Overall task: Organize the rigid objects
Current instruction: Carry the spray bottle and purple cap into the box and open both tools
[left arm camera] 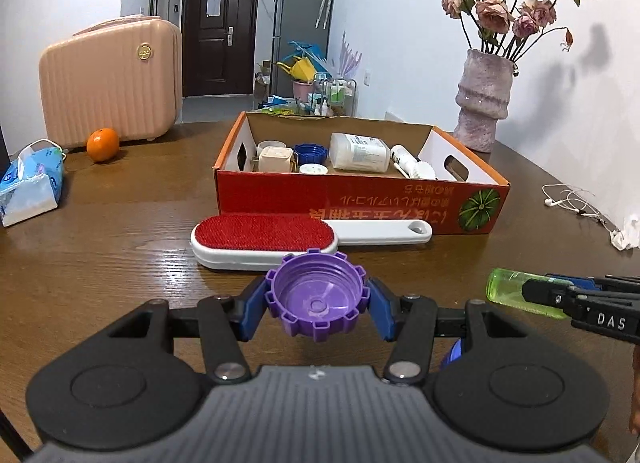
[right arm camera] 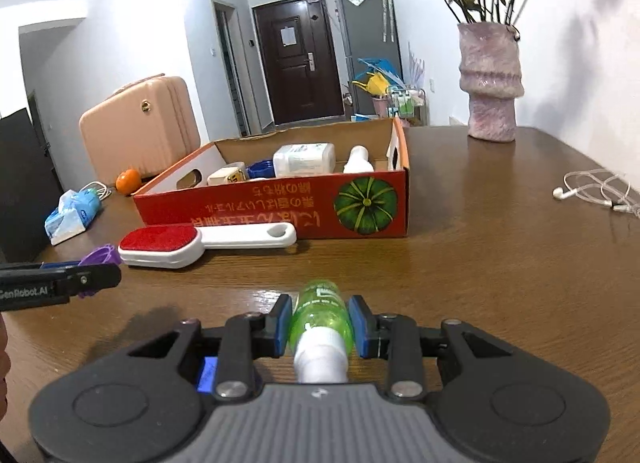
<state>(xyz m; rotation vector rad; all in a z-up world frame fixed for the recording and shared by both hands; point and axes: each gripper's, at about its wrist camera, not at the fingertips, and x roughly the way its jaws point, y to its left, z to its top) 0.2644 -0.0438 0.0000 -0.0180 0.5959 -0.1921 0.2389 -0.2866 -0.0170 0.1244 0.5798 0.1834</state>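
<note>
left gripper clenched on purple cap, right gripper grasping green bottle, lint brush near red box on tabletop

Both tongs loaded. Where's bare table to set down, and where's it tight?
Free: the brown wooden table between the red cardboard box and the white earphones, and the strip nearer than the red-and-white lint brush. Left of the box up to the blue tissue pack is also bare. Crowded: inside the box, bottles and caps nearly fill the floor.
</note>
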